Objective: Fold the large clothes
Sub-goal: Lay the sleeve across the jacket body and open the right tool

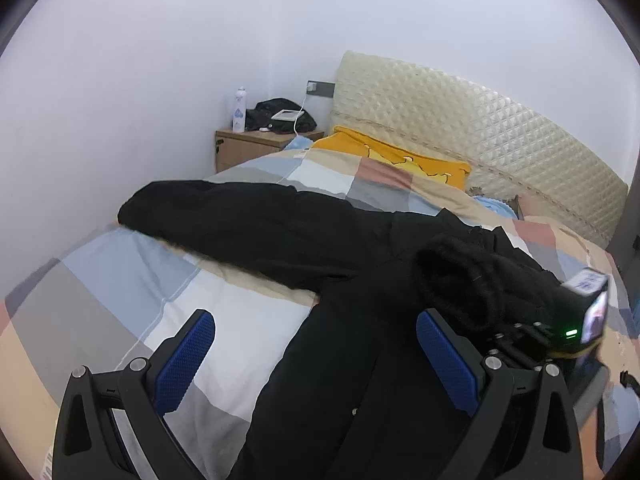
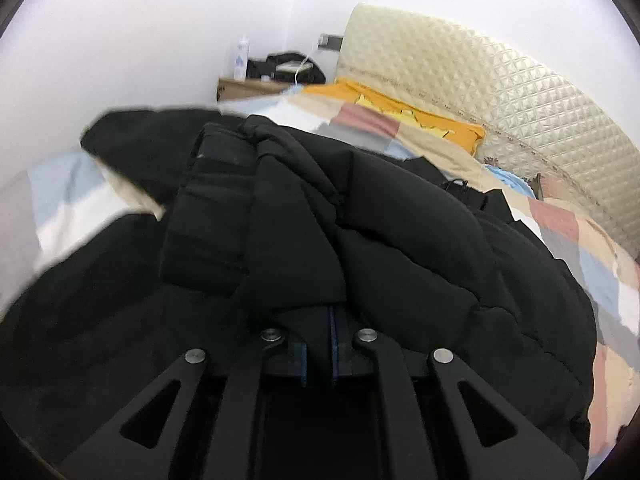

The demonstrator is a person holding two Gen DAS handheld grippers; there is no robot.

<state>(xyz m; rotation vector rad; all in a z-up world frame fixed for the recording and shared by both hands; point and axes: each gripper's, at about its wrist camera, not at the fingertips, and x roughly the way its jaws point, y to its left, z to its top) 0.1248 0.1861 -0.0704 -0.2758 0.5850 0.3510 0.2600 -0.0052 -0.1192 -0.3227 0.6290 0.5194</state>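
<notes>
Garment: large black padded coat (image 1: pixel 360 360) spread on the patchwork-quilted bed (image 1: pixel 140 280), one sleeve stretched out beyond the fingers.
Left gripper (image 1: pixel 316 360): fingers wide apart, holding nothing, coat hem between and under them.
Right gripper (image 2: pixel 318 354): fingers nearly together, clamped on bunched coat fabric.
Handling: likely soft, bulky, somewhat slippery; best pinched at seams, cuffs or hem.

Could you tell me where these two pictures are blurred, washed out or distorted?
Left wrist view: sharp on the black coat, smeared on the right gripper at its right edge. Right wrist view: the coat's left part is motion-blurred, the wall blown out. Both bend the headboard.
</notes>
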